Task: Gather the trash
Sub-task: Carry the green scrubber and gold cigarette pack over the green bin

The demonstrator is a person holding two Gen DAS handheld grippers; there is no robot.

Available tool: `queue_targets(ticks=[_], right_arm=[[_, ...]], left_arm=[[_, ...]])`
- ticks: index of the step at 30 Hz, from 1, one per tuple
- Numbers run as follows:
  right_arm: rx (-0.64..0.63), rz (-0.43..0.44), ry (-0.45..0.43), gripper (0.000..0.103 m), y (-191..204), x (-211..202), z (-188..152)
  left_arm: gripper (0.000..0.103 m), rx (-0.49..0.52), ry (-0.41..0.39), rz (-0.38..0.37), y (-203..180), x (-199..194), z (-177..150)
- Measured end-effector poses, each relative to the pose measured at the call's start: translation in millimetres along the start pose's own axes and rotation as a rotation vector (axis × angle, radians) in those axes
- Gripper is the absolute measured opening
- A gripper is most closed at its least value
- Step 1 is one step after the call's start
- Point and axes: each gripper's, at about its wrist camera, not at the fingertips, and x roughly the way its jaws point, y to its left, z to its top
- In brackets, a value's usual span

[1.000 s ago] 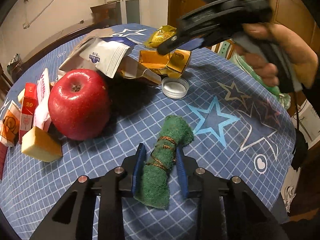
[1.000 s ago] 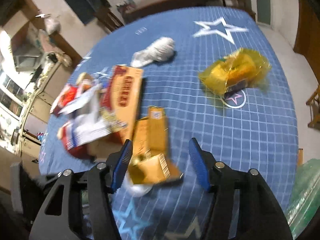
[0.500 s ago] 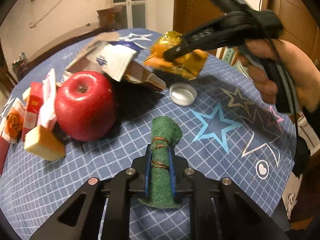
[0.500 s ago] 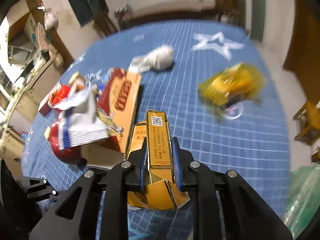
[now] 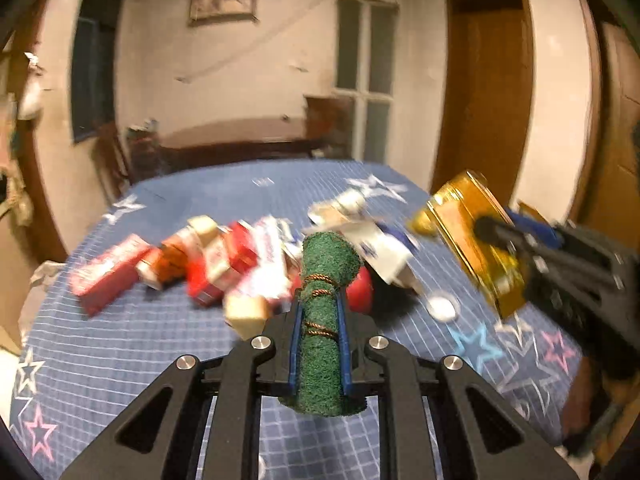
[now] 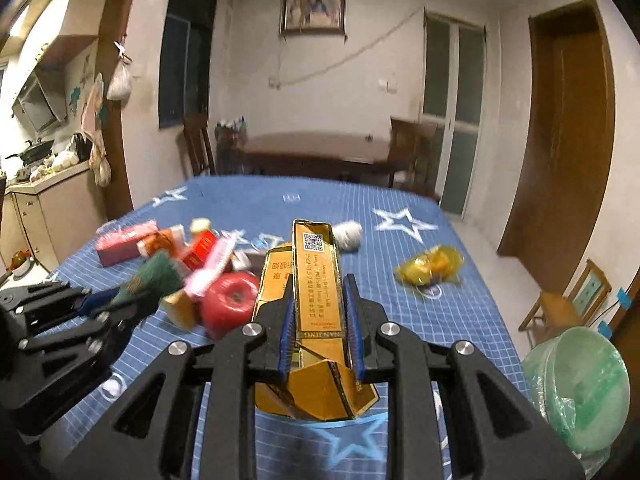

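Two pieces of trash are held above the table (image 6: 460, 320): the left gripper (image 5: 320, 344) has its jaws clamped mid-length on a soft, light scrubbing pad (image 5: 322, 320); the right gripper (image 6: 320, 332) squeezes a flimsy gold carton (image 6: 318, 300), likely to crush. Beyond lies a crinkly yellow wrapper (image 6: 430, 268).

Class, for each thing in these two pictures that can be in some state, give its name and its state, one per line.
Left gripper: shut on the rolled green scouring pad, lifted.
Right gripper: shut on the torn gold cardboard carton, lifted.
Red apple: resting on the blue star tablecloth.
Brown wooden door: closed.
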Motion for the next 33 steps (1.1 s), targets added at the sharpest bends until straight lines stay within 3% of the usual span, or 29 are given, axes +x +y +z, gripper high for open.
queue_targets(ticks=[6,11,18,26,33], right_arm=[[0.019,0.002,-0.015,0.021,7.2,-8.4,2.4],[0.081,0.012,-0.003,0.021,-10.9,-19.5,6.5],[0.133,-0.098,-0.002,0.021,-75.4,-54.4,17.1],[0.205,-0.233,0.069,0.021,-171.4,-85.4,13.0],[0.274,-0.297,0.146,0.021,-246.0,-101.1,-0.2]], left_arm=[[0.016,-0.009,-0.040,0.004,1.0,-15.9,13.8],[0.016,0.020,-0.029,-0.058,-23.4,-15.2,25.5],[0.016,0.075,-0.021,-0.182,-95.5,-3.2,51.9],[0.016,0.134,0.007,-0.315,-190.1,13.3,75.1],[0.016,0.211,0.072,-0.430,-285.7,37.9,83.7]])
